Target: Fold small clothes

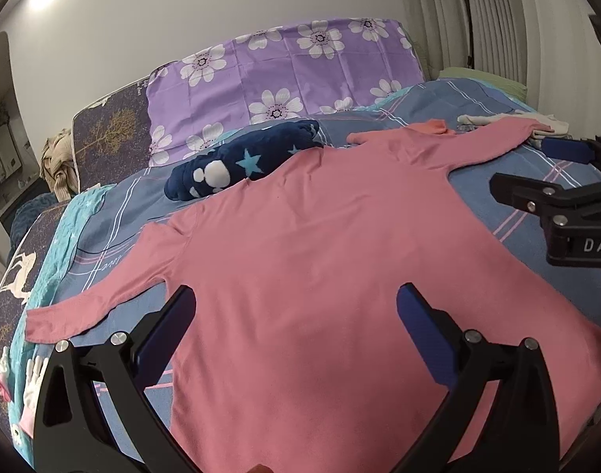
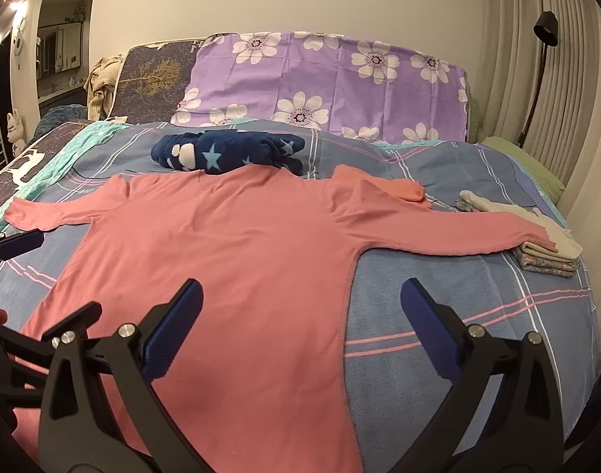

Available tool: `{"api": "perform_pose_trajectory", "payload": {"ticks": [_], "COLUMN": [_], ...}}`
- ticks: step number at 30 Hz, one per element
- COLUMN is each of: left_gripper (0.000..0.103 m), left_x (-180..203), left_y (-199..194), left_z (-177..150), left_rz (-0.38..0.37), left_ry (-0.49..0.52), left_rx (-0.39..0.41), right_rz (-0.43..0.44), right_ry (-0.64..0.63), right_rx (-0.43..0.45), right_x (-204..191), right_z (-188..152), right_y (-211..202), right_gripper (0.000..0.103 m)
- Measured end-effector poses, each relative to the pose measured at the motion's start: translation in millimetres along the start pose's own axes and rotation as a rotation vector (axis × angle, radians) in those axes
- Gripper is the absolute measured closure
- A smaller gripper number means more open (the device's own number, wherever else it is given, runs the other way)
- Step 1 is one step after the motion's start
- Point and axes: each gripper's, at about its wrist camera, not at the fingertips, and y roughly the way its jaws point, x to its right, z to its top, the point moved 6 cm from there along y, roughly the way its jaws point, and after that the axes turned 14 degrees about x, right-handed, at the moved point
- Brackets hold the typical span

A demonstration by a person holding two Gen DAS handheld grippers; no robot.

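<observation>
A pink long-sleeved shirt [image 1: 308, 244] lies spread flat on the bed, both sleeves stretched out; it also shows in the right wrist view [image 2: 221, 244]. My left gripper [image 1: 296, 307] is open and empty, hovering over the shirt's lower body. My right gripper [image 2: 300, 299] is open and empty over the shirt's right side edge. The right gripper also shows at the right edge of the left wrist view [image 1: 537, 173], and a left gripper finger [image 2: 21, 242] shows at the left edge of the right wrist view.
A blue checked bedsheet [image 2: 477, 307] covers the bed. A navy star blanket [image 2: 229, 151] lies behind the shirt collar. A small orange-pink garment [image 2: 383, 187] and a stack of folded clothes [image 2: 544, 248] sit at right. A purple floral pillow [image 2: 320, 79] stands at the back.
</observation>
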Motion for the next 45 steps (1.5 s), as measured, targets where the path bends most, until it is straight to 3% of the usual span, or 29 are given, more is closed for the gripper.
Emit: {"api": "perform_pose_trajectory", "payload": {"ticks": [32, 45], "left_gripper": [0.001, 0.001], "left_x": [-21.3, -13.1], "left_y": [2.6, -3.6], "left_z": [-13.9, -12.5], "left_rz": [0.036, -0.001], "left_ry": [-0.018, -0.003], "left_rx": [-0.021, 0.029], "right_rz": [-0.003, 0.007], "right_ry": [-0.046, -0.031], "right_rx": [-0.027, -0.043], "right_x": [-13.0, -11.8], "right_z": [-7.5, -9.8], "right_y": [2.9, 2.5], "right_gripper": [0.002, 0.002]}}
